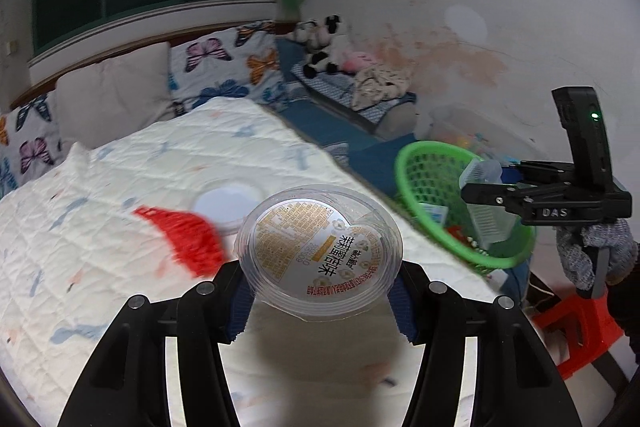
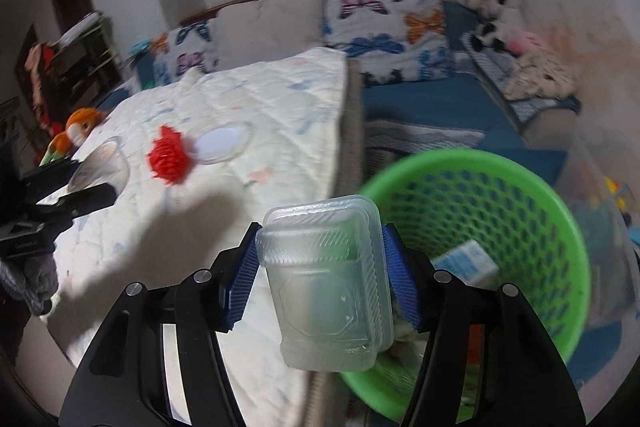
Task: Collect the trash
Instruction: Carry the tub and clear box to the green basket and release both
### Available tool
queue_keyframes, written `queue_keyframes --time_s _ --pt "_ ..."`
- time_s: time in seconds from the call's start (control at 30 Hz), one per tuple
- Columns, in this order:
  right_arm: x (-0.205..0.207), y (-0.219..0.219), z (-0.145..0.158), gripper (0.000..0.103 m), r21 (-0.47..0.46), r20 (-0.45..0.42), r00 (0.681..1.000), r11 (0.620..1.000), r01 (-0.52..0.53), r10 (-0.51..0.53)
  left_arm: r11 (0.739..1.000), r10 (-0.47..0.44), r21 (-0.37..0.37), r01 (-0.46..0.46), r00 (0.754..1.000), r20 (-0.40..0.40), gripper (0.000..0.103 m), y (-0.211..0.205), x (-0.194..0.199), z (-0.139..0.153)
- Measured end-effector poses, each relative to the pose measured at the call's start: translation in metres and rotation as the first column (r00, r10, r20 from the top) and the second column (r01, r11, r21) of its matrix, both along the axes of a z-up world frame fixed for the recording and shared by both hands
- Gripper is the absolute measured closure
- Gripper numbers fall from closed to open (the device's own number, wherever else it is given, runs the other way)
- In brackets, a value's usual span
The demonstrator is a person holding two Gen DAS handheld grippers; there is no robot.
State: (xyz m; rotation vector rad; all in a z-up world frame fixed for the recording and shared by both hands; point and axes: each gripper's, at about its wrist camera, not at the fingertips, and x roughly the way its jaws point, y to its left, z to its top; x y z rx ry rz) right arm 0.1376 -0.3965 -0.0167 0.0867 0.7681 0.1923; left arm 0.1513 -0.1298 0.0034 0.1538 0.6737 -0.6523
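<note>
My left gripper (image 1: 320, 287) is shut on a clear round plastic cup (image 1: 320, 251) with a printed foil lid, held above the white quilt (image 1: 120, 187). My right gripper (image 2: 320, 267) is shut on a clear rectangular plastic tray (image 2: 328, 287) over the near rim of the green mesh basket (image 2: 576, 227). In the left wrist view that basket (image 1: 404, 163) stands to the right of the bed, with the right gripper (image 1: 480, 183) and its tray (image 1: 486, 211) above it. The right wrist view shows the left gripper (image 2: 76, 183) with the cup (image 2: 100, 167) at the far left.
A red spiky item (image 2: 168, 155) and a clear round lid (image 2: 222, 143) lie on the quilt (image 2: 260, 99). A blue-and-white carton (image 2: 466, 261) lies in the basket. A red stool (image 1: 580, 327) stands below the gloved hand (image 1: 592, 255). Pillows and soft toys line the far wall.
</note>
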Motion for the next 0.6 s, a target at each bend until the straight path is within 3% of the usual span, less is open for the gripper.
queue_keyframes --time_s 0.27,0.6 --pt "-0.011 -0.052 -0.009 0.044 0.013 -0.014 0.993 0.993 0.115 -0.115 0.996 -0.084 0.019 0.084 0.996 0.010 0.048 -0.053 -0.007 0.003" --pt "-0.023 -0.084 -0.020 0.043 0.061 -0.039 0.985 0.983 0.172 -0.170 0.987 -0.152 0.043 0.152 0.988 -0.020 0.048 -0.102 -0.003 -0.007"
